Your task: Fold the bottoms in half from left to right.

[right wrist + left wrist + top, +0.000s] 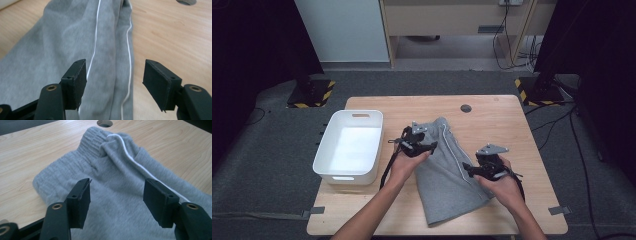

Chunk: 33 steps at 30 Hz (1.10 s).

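Grey shorts [447,175] with a thin white side stripe lie folded lengthwise on the wooden table [507,125], waistband toward the far edge. My left gripper [418,142] hovers over the waistband end, open, with only cloth [117,182] beyond its jaws. My right gripper [482,167] sits at the right edge of the shorts, open as well. In the right gripper view the white stripes [93,53] run away between the jaws, and nothing is pinched.
A white plastic bin [349,145] stands at the table's left edge, hollow side up. A round cable hole [466,108] lies near the far edge. Bare wood stretches right of the shorts. Black stands with striped bases flank the table on the floor.
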Each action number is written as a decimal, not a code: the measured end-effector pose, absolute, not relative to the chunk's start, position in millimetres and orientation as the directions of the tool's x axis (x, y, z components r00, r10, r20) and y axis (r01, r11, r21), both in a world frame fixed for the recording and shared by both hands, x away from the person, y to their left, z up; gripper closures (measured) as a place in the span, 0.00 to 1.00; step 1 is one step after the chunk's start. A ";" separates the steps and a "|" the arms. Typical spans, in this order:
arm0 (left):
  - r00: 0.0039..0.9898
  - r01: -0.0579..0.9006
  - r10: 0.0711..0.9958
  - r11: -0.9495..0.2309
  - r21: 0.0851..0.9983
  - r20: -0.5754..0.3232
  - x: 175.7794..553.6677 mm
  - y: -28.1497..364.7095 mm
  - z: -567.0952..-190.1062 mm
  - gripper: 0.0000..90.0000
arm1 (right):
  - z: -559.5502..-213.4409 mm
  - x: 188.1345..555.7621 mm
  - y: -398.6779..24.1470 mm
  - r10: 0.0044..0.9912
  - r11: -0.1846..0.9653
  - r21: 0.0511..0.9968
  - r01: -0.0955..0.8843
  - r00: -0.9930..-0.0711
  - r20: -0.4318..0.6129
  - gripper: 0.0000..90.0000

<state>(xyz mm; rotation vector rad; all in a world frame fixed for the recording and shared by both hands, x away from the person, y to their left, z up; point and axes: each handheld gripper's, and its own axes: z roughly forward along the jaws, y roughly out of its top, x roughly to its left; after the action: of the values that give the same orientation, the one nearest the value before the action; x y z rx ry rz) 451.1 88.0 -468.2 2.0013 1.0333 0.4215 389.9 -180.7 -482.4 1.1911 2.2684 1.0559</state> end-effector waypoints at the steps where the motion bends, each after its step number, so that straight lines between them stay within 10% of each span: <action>1: 0.607 0.514 0.792 -0.324 0.794 -0.070 448.8 89.8 -469.1 0.42 | -481.5 395.0 -178.8 0.816 0.361 0.756 0.546 -0.577 0.027 0.40; 23: 0.491 0.638 0.868 -0.304 0.707 -0.070 432.5 120.7 -524.7 0.33 | -517.6 475.0 -150.5 0.772 0.464 0.652 0.600 -0.634 0.034 0.57; 33: 0.530 0.626 0.842 -0.309 0.717 -0.100 442.0 123.9 -528.4 0.58 | -519.3 468.2 -151.5 0.749 0.461 0.651 0.603 -0.658 0.079 0.85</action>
<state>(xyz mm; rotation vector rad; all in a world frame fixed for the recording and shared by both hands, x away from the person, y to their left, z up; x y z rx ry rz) 442.0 123.9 -528.4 2.0455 1.1874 0.3826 468.2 -151.5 -519.3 1.1723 2.4908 0.9774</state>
